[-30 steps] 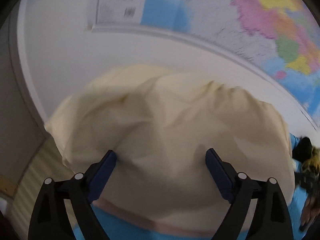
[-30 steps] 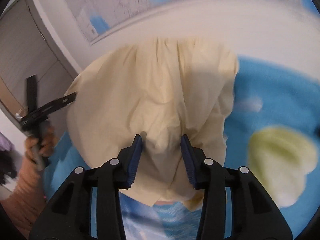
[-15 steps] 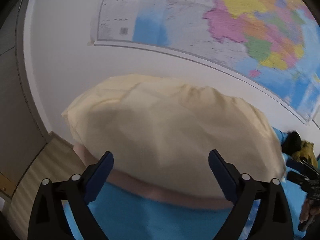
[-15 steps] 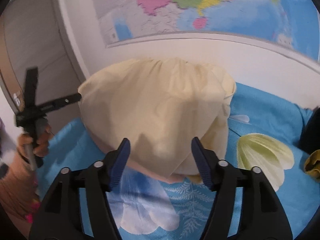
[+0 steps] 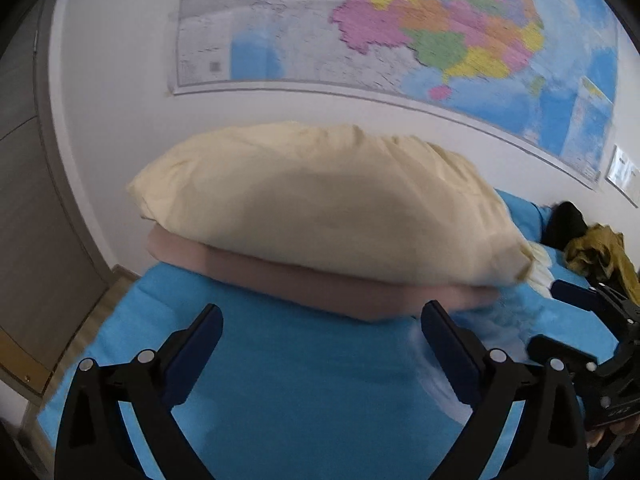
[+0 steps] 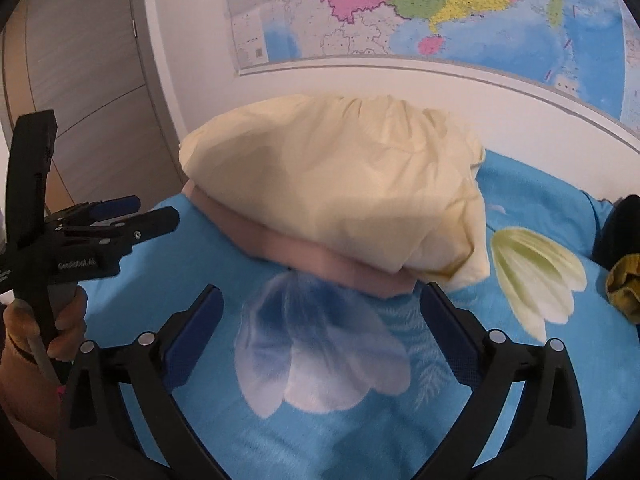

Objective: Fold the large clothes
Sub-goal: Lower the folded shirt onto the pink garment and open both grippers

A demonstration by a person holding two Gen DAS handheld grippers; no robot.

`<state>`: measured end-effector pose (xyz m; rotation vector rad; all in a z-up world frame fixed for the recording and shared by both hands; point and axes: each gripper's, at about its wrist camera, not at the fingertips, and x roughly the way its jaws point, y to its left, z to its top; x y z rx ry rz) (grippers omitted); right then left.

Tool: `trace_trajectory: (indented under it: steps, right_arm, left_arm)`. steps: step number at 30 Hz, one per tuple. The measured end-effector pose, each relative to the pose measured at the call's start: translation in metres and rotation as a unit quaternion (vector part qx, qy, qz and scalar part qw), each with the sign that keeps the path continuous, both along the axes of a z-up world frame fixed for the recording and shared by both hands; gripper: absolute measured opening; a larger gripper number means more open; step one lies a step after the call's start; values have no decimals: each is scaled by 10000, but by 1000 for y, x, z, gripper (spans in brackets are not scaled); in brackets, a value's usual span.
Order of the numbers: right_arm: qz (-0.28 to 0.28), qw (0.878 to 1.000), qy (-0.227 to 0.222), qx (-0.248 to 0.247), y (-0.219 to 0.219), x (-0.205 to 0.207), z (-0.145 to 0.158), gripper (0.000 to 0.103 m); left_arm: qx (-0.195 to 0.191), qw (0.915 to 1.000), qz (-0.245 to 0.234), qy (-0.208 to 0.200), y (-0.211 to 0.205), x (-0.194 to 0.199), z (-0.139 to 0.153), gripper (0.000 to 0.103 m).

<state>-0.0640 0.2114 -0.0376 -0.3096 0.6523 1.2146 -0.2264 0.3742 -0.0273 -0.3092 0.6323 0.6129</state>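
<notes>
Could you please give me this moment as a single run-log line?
yellow garment: folded, on pink garment | left gripper: open, empty | right gripper: jaws just opened, empty | bedsheet: blue

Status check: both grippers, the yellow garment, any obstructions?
Left gripper open, empty. Right gripper open, jaws just opened, empty. Yellow garment folded atop pink garment. Nothing blocking.

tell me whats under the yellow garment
A folded pink garment lies under the yellow garment, its edge showing along the near side. Under both is the blue bedspread. How far back the pink piece reaches, or anything else beneath, is covered.
</notes>
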Motion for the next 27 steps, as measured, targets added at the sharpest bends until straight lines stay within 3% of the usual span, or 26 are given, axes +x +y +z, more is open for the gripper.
trace_trajectory:
  steps: [27]
  right_arm:
    - [-25, 9999, 107, 117, -35, -17, -6, 97]
  left_arm:
    - [63, 9998, 133, 127, -62, -6, -8, 96]
